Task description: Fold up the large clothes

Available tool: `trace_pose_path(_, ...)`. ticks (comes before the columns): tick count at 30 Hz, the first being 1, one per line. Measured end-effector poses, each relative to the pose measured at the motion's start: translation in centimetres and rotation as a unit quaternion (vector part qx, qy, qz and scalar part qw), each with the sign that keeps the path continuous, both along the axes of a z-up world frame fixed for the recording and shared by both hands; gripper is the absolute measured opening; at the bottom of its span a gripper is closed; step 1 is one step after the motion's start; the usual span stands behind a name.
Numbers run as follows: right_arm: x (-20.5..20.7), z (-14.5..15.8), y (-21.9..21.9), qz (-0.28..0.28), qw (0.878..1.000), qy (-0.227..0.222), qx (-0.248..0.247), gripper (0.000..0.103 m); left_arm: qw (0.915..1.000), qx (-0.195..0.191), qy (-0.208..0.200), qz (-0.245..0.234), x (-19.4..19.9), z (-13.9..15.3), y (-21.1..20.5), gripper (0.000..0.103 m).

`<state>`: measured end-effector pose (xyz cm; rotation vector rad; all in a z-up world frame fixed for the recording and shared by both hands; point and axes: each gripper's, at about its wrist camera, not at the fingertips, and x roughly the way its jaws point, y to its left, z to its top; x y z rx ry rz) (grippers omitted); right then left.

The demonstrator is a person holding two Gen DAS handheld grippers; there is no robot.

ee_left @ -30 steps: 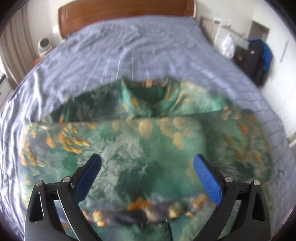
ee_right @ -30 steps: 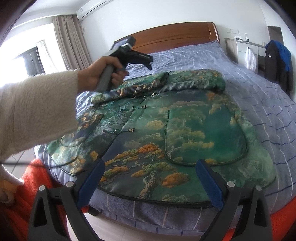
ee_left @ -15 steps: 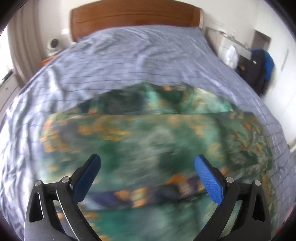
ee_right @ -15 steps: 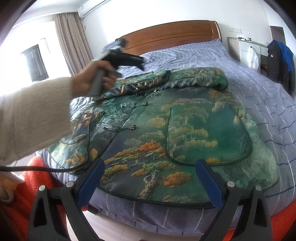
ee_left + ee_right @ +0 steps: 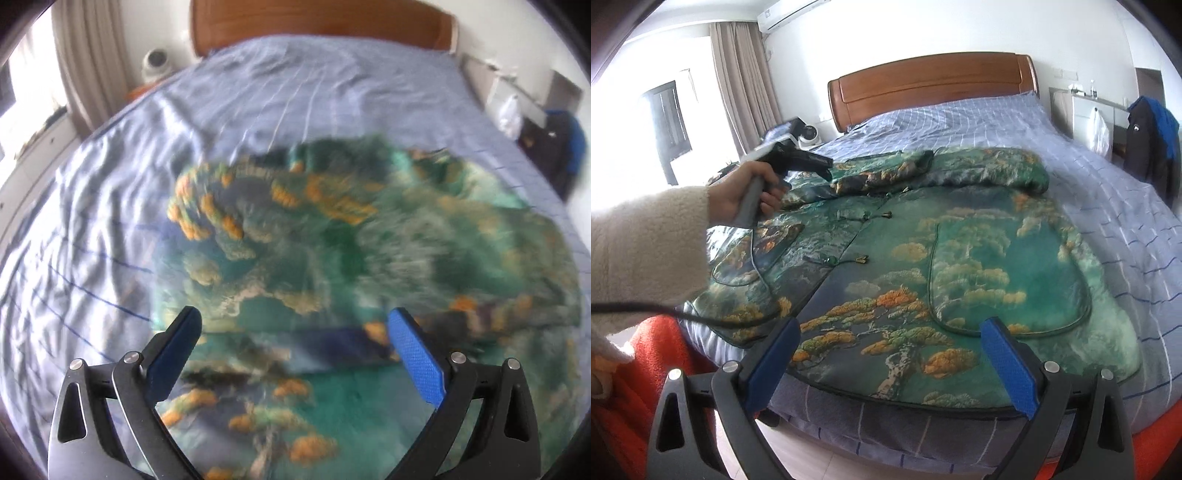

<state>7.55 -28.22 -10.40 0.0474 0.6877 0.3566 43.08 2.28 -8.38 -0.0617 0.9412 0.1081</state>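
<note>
A large green padded jacket (image 5: pixel 960 266) with orange tree and cloud prints lies spread on the bed, its sleeves folded across the top. It fills the blurred left wrist view (image 5: pixel 332 258). My left gripper (image 5: pixel 293 321) is open and empty, held above the jacket's left part; it also shows in the right wrist view (image 5: pixel 812 162) in a hand with a cream fleece sleeve. My right gripper (image 5: pixel 890 332) is open and empty, just off the jacket's hem at the foot of the bed.
The bed (image 5: pixel 1126 206) has a blue checked sheet and a wooden headboard (image 5: pixel 931 85). A white cabinet (image 5: pixel 1086 110) and a dark and blue coat (image 5: pixel 1152 144) stand at the right. Curtains (image 5: pixel 742 85) and a window are at the left. An orange blanket (image 5: pixel 653 354) hangs at the bed's foot.
My left gripper has swung left and lower over the jacket's left side, staying open. My right gripper has barely moved.
</note>
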Motion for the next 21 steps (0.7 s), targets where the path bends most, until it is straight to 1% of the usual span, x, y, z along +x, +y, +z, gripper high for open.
trace_pose_path(2, 0.1, 0.1, -0.1, -0.002, 1.0, -0.001, 0.001, 0.098, 0.9997, 0.01, -0.014, -0.018, -1.7, 2.3, 0.1, 0.101)
trace_pose_path(3, 0.1, 0.1, -0.1, -0.002, 1.0, -0.002, 0.001, 0.098, 0.999, 0.025, -0.02, -0.03, -3.3, 4.0, 0.3, 0.101)
trace_pose_path(5, -0.1, 0.3, 0.1, 0.0, 1.0, -0.007, 0.0, 0.098, 0.9964, 0.069, -0.018, -0.047, -5.9, 6.5, 1.0, 0.101)
trace_pose_path(7, -0.2, 0.5, 0.3, 0.004, 1.0, -0.013, -0.002, 0.098, 0.9888, 0.133, -0.011, -0.067, -8.2, 8.5, 1.7, 0.101)
trace_pose_path(8, -0.3, 0.6, 0.4, 0.006, 1.0, -0.015, -0.002, 0.098, 0.9813, 0.177, -0.005, -0.077, -9.5, 9.2, 1.9, 0.101)
trace_pose_path(9, -0.4, 0.6, 0.5, 0.008, 1.0, -0.017, -0.002, 0.098, 0.9641, 0.249, 0.001, -0.093, -11.5, 10.2, 1.9, 0.101)
trace_pose_path(10, -0.4, 0.6, 0.5, 0.01, 1.0, -0.017, -0.002, 0.098, 0.9502, 0.293, 0.004, -0.108, -12.8, 10.6, 1.9, 0.101)
trace_pose_path(11, -0.4, 0.5, 0.6, 0.012, 1.0, -0.016, -0.002, 0.098, 0.9305, 0.343, 0.007, -0.128, -14.8, 11.1, 1.8, 0.102)
trace_pose_path(12, -0.4, 0.5, 0.7, 0.013, 1.0, -0.015, -0.002, 0.098, 0.9209, 0.363, 0.011, -0.141, -16.0, 11.1, 1.8, 0.103)
trace_pose_path(13, -0.5, 0.5, 0.8, 0.015, 1.0, -0.014, -0.003, 0.098, 0.9119, 0.375, 0.022, -0.164, -18.1, 10.9, 1.6, 0.103)
trace_pose_path(14, -0.5, 0.4, 0.9, 0.016, 1.0, -0.014, -0.004, 0.098, 0.9135, 0.364, 0.033, -0.179, -19.5, 10.5, 1.8, 0.103)
trace_pose_path(15, -0.4, 0.4, 1.0, 0.017, 1.0, -0.013, -0.004, 0.098, 0.9188, 0.345, 0.042, -0.186, -20.4, 10.1, 1.7, 0.103)
trace_pose_path(16, -0.4, 0.4, 1.2, 0.017, 1.0, -0.014, -0.005, 0.098, 0.932, 0.302, 0.054, -0.193, -21.8, 9.0, 1.6, 0.103)
trace_pose_path(17, -0.4, 0.4, 1.3, 0.016, 1.0, -0.014, -0.006, 0.098, 0.9432, 0.262, 0.064, -0.195, -22.7, 8.0, 1.5, 0.103)
trace_pose_path(18, -0.4, 0.5, 1.4, 0.016, 1.0, -0.015, -0.006, 0.098, 0.9553, 0.21, 0.076, -0.194, -23.7, 6.5, 1.3, 0.102)
trace_pose_path(19, -0.4, 0.5, 1.5, 0.016, 1.0, -0.017, -0.009, 0.098, 0.9652, 0.159, 0.087, -0.189, -24.7, 4.6, 0.9, 0.102)
trace_pose_path(20, -0.5, 0.6, 1.6, 0.015, 1.0, -0.019, -0.012, 0.098, 0.9709, 0.118, 0.098, -0.184, -25.5, 2.7, 0.5, 0.102)
trace_pose_path(21, -0.7, 0.7, 1.7, 0.015, 1.0, -0.021, -0.017, 0.098, 0.9738, 0.091, 0.105, -0.18, -26.0, 1.4, 0.0, 0.102)
